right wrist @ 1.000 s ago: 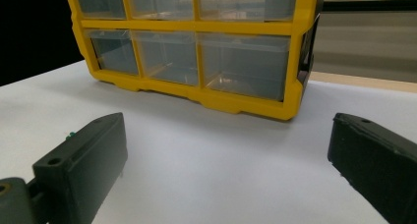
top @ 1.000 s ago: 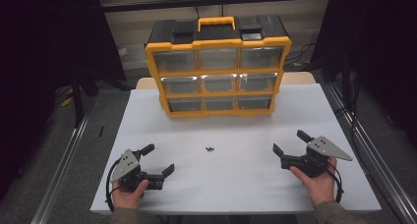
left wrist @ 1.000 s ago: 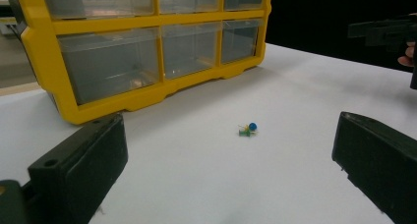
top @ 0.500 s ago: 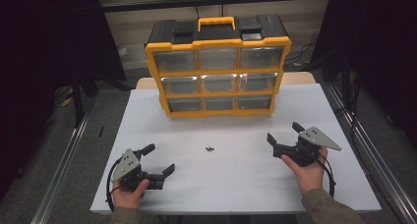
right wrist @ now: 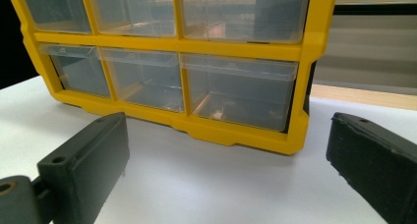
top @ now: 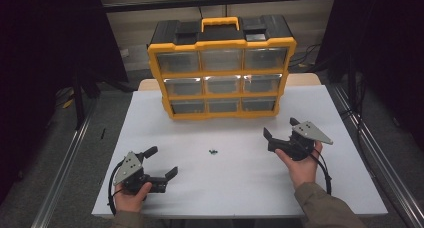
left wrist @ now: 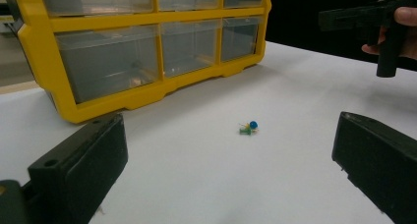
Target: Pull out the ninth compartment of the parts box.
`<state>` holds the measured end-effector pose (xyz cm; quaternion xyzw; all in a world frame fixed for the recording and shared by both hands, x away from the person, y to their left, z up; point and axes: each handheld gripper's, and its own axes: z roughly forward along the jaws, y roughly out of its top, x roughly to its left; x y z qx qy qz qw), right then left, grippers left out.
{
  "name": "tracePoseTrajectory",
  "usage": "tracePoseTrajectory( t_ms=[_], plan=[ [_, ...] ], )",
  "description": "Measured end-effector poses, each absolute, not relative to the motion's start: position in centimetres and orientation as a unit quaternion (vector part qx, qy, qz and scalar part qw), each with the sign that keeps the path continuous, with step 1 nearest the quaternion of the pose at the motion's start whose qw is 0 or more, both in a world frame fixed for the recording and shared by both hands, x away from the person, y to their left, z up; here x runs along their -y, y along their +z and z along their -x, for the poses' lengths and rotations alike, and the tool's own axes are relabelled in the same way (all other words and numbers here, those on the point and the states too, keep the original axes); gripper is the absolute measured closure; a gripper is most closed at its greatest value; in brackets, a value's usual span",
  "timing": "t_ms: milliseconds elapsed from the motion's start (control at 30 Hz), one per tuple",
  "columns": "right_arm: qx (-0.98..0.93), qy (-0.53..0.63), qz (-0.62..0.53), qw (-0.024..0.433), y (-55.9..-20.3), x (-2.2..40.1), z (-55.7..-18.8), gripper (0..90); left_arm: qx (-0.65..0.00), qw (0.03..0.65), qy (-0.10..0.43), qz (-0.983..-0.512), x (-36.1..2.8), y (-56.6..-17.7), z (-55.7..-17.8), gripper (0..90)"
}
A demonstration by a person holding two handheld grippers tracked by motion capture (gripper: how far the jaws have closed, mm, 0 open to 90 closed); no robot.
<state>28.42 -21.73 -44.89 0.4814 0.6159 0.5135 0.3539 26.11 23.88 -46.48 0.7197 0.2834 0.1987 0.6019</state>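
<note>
While the left gripper [top: 161,162] sits parked, jaws wide, the right gripper [top: 279,130], also gaping, has crept toward the organizer [top: 222,90], probably going for a drawer rather than the pins [top: 213,151].

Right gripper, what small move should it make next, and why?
Probably ease the right gripper on toward the bottom-right drawer of the yellow organizer. Its jaws are open and empty, that closed drawer sits straight ahead between them, and the pushpins lie untouched on the table.

Drawer cabinet [top: 222,68] at back of worktop [top: 240,188]. Pins [top: 213,151] before it, mid-worktop. Left gripper [top: 161,162] near-left of pins, right gripper [top: 279,129] right, nearer cabinet.
</note>
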Motion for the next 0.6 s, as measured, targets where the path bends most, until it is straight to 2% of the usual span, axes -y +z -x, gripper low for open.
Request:
tracePoseTrajectory(
  t_ms=[400,467,600],
  plan=[
    [-0.612,0.503,-0.486,0.37,-44.7,20.9,-30.1,2.9,-0.274,0.59,0.202,-0.732,-24.1,-46.4,-26.2,0.2],
    [-0.609,0.5,-0.489,0.374,-44.7,20.8,-30.4,2.9,-0.285,0.606,0.198,-0.716,-23.8,-46.5,-26.1,0.2],
    [-0.613,0.492,-0.487,0.382,-44.6,20.6,-30.9,3.0,-0.273,0.591,0.204,-0.732,-24.1,-46.4,-26.2,0.2]
  ],
)
